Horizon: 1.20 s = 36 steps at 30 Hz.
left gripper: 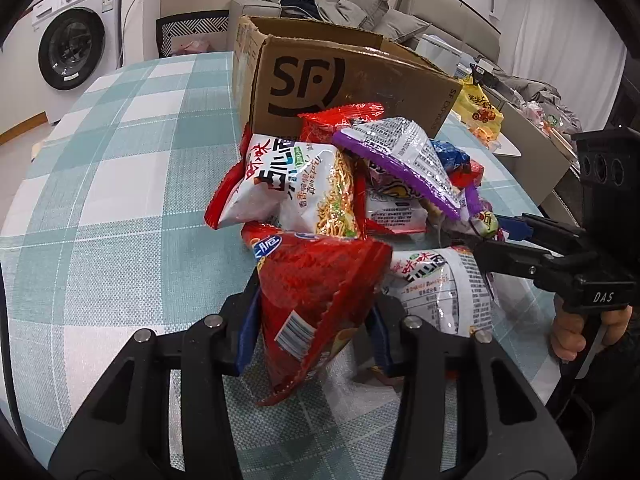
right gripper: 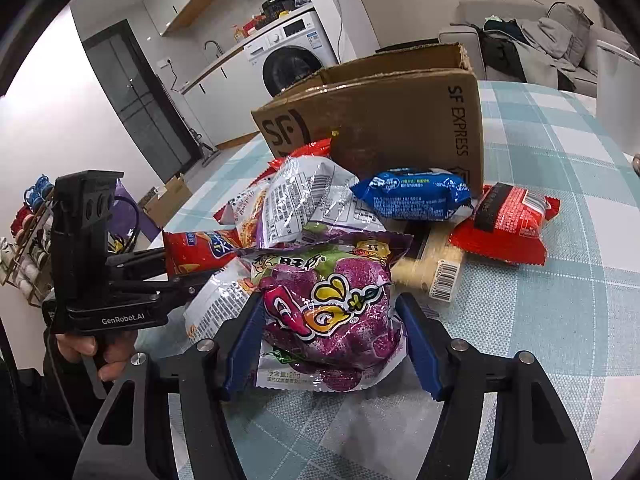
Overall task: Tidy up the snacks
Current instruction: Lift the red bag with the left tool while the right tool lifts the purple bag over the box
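1. A glossy red crinkle-edged snack bag point(left gripper: 316, 304) sits between the fingers of the left tool point(left gripper: 314, 328), which is closed onto its sides at the near edge of the heap.
2. The right tool point(right gripper: 332, 336) brackets a purple gummy-sweet pouch point(right gripper: 328, 312), pads touching or nearly so.
3. The brown cardboard box point(left gripper: 344, 80), printed "SF EXPRESS", stands behind; whether it holds snacks is hidden.
4. Most packets lie piled on the checked teal-and-white worktop point(left gripper: 120, 184), so sorting looks barely begun.

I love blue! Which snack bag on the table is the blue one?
The blue packet lying right in front of the cardboard box. The neighbours are red, white or purple; only this one is blue all over.
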Each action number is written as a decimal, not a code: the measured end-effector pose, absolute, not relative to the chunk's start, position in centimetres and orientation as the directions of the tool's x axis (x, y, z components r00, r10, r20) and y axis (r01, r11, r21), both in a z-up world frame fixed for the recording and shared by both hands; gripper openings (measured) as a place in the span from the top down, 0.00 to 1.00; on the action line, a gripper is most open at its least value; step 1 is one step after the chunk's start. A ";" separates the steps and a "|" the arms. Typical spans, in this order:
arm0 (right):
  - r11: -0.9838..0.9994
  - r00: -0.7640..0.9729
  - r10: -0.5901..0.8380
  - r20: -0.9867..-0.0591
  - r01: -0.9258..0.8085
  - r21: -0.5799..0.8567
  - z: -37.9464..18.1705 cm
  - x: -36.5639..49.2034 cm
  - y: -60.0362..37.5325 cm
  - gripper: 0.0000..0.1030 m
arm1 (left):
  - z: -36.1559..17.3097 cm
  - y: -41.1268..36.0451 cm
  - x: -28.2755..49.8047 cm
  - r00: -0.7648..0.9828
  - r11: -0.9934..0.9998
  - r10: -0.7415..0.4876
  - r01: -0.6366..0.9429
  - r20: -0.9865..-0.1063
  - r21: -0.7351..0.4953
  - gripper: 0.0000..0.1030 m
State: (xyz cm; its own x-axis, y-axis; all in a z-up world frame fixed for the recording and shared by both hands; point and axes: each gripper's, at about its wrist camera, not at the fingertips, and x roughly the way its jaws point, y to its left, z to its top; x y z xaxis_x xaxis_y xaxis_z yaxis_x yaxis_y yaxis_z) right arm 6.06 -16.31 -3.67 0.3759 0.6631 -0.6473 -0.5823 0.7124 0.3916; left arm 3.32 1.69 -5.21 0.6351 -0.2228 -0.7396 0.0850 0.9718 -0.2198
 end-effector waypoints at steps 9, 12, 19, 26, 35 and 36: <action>0.704 0.404 0.683 -0.609 -0.584 0.403 -3.2 5.5 -17.2 0.37 | -4.0 1.9 2.6 0.668 0.970 -0.229 0.093 -0.708 -0.226 0.60; 0.701 0.412 0.690 -0.595 -0.585 0.408 -3.0 5.2 -17.6 0.37 | -3.4 1.9 2.2 0.677 0.969 -0.232 0.100 -0.698 -0.226 0.60; 0.689 0.429 0.711 -0.558 -0.585 0.428 -2.2 5.2 -18.1 0.37 | -1.8 1.6 1.0 0.702 0.965 -0.248 0.118 -0.668 -0.235 0.60; 0.691 0.454 0.714 -0.533 -0.581 0.430 -1.6 4.9 -18.5 0.37 | -0.4 1.9 0.3 0.728 0.964 -0.247 0.118 -0.639 -0.239 0.60; 0.698 0.487 0.712 -0.505 -0.566 0.439 -0.5 5.0 -19.2 0.38 | 1.4 1.6 -0.5 0.759 0.962 -0.254 0.136 -0.600 -0.235 0.60; 0.700 0.492 0.711 -0.502 -0.565 0.438 -0.4 5.0 -19.4 0.38 | 1.6 1.5 -0.5 0.761 0.962 -0.253 0.136 -0.597 -0.235 0.60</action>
